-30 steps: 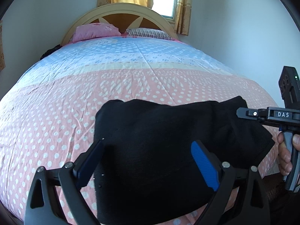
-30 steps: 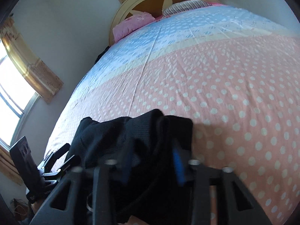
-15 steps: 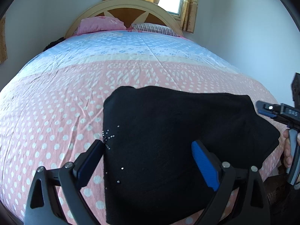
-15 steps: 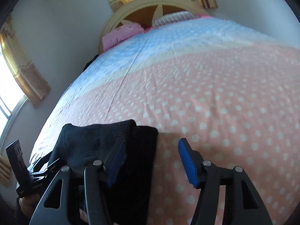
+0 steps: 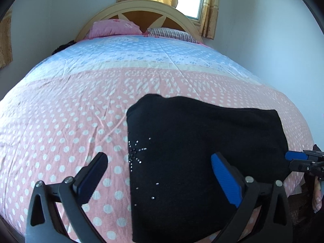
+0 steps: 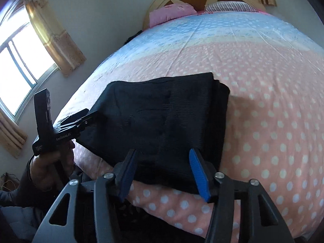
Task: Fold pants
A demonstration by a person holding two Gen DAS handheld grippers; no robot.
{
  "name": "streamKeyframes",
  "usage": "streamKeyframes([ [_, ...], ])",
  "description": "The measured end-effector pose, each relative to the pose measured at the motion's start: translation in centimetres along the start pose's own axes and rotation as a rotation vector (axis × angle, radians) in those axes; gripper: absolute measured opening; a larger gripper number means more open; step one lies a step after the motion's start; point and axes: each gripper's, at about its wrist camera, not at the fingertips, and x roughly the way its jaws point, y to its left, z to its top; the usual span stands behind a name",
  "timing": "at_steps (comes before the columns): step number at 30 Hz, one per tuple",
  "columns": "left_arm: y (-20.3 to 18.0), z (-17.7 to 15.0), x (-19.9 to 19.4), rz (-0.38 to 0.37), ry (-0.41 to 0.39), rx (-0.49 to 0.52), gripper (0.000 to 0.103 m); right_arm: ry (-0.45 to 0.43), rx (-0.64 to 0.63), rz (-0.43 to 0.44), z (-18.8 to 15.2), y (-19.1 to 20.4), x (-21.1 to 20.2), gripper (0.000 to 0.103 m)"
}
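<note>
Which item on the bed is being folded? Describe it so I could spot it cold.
Start from the big bed with its pink dotted cover. At its near edge, far from the two pillows by the headboard, lies a flat, folded pair of black pants. It is the only dark item on the cover, with tiny sparkly studs near one edge.

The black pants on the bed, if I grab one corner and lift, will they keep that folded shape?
Probably not. The black pants look like soft knit in loose stacked layers, so they would likely droop and unfold. They rest near the bed edge, so a push might slide them off.
</note>
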Motion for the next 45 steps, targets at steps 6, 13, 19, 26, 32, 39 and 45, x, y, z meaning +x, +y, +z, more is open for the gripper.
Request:
streamKeyframes([
  [6, 0.0, -0.1, 0.4, -0.007, 0.026, 0.007, 0.103, 0.024, -0.072, -0.067, -0.2, 1.1, 0.2, 0.051],
  [13, 0.0, -0.1, 0.3, -0.01, 0.026, 0.007, 0.103, -0.1, -0.145, -0.109, 2.6, 4.5, -1.3, 0.052],
  [19, 0.2, 0.0, 0.2, -0.023, 0.024, 0.01, 0.103, -0.007, -0.136, -0.218, 3.4, 3.4, 2.8, 0.052],
  [26, 0.6, 0.3, -0.4, -0.019, -0.006, 0.002, 0.103, -0.036, -0.157, -0.194, 1.6, 2.7, 2.3, 0.052],
  [32, 2.4, 1.2, 0.3, 0.011, -0.015, -0.021, 0.103, -0.168, -0.069, -0.204, 1.3, 1.5, -0.6, 0.061],
  [39, 4.8, 0.8, 2.0, -0.108, 0.035, -0.155, 0.103, -0.107, 0.158, -0.142, 0.9, -3.2, 0.5, 0.061],
  [45, 4.3, 1.1, 2.2, -0.145, 0.039, -0.141, 0.102, -0.112, 0.227, -0.076, 0.7, -3.9, 1.1, 0.061],
])
